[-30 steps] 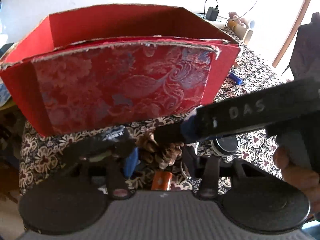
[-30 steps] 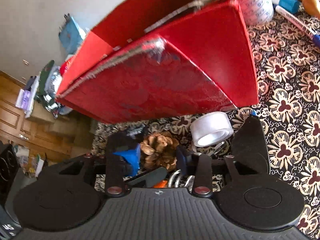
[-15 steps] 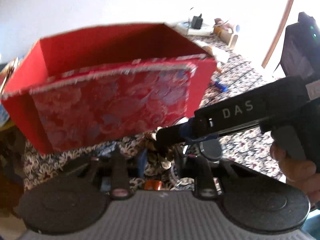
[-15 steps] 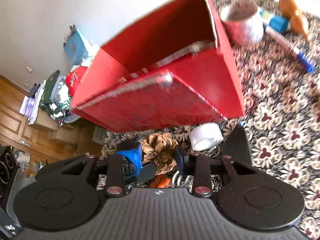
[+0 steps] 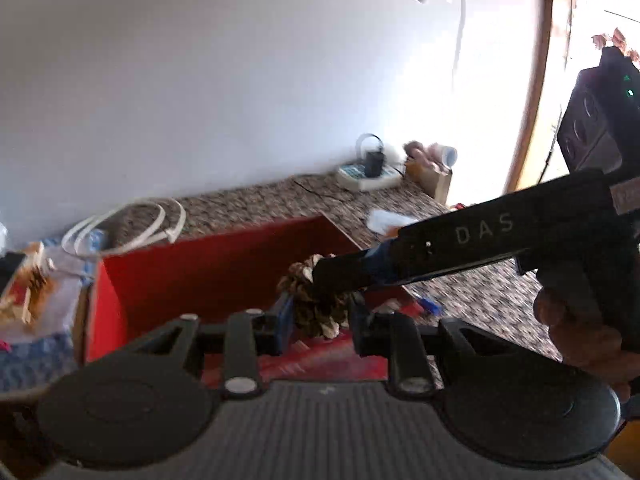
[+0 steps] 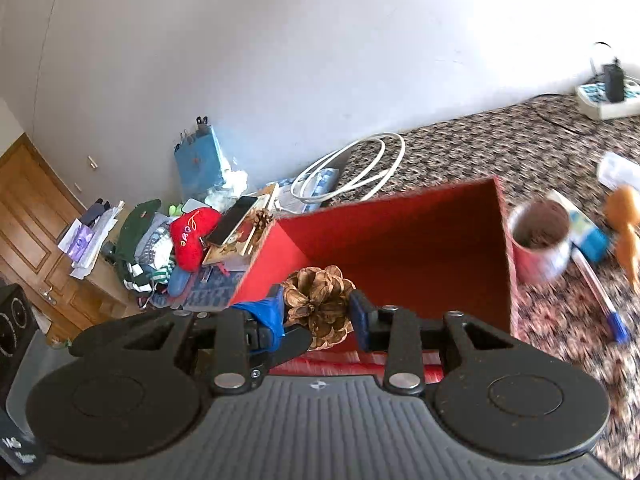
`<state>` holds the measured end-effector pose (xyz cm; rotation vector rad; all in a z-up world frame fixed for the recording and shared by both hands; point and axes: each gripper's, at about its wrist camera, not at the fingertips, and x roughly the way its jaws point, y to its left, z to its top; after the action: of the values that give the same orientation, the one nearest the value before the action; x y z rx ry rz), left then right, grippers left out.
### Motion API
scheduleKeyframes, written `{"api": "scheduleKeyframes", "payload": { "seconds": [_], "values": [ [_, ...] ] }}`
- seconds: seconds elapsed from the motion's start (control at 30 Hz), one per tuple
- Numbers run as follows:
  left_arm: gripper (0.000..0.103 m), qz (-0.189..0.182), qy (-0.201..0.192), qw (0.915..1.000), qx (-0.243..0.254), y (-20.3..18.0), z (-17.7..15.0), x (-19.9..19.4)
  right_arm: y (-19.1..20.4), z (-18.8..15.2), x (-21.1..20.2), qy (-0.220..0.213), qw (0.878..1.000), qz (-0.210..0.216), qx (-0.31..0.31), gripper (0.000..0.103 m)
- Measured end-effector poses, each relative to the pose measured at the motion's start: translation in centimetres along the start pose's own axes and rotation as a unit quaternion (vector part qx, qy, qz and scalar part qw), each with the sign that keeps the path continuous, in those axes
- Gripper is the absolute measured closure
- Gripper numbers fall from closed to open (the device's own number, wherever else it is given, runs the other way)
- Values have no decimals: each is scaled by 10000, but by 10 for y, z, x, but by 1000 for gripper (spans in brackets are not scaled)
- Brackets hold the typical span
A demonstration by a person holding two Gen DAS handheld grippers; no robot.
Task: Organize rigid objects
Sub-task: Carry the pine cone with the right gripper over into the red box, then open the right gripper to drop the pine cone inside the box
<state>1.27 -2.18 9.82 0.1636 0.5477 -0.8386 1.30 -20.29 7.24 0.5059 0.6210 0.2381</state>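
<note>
Clearly the pine cone (image 6: 318,306) is clamped from both sides at once, the right tongs (image 6: 318,312) and the left tongs (image 5: 318,318) each clenched on it, held above the open red box (image 6: 400,240) and not yet dropped in. Farther out on the bench (image 6: 500,140), a mug (image 6: 540,240), a pen (image 6: 600,292) and a white cable (image 6: 352,168) lie outside the box, so most of the sorting looks left to do.
</note>
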Motion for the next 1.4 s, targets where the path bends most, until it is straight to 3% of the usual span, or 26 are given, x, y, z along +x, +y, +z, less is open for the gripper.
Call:
{"api": "scheduleKeyframes", "payload": {
  "seconds": [0.1, 0.3, 0.5, 0.73, 0.97, 1.07, 1.27, 1.4],
  "values": [
    [79, 245, 56, 9997, -1, 15, 10, 15, 5, 22, 24, 216, 9998, 31, -47, 85],
    [79, 597, 602, 9960, -296, 51, 12, 68, -20, 46, 91, 875, 9962, -17, 20, 85],
    [83, 1012, 1105, 9872, -547, 85, 4, 103, -44, 56, 150, 1649, 9858, 114, 285, 85],
    [82, 1477, 1620, 9727, -766, 108, -5, 133, -56, 60, 202, 2214, 9736, 252, 484, 85],
    [79, 1654, 1637, 9677, -970, 114, -12, 125, -57, 58, 233, 2450, 9676, 234, 565, 84],
    [78, 1700, 1649, 9652, -1112, 118, -14, 124, -59, 57, 242, 2494, 9645, 451, 742, 81],
    [72, 1835, 1613, 9619, -1228, 118, -17, 122, -64, 62, 237, 2300, 9647, 701, 1080, 80],
    [71, 1897, 1572, 9608, -1274, 117, -16, 123, -60, 65, 214, 2060, 9711, 650, 1013, 80]
  ]
}}
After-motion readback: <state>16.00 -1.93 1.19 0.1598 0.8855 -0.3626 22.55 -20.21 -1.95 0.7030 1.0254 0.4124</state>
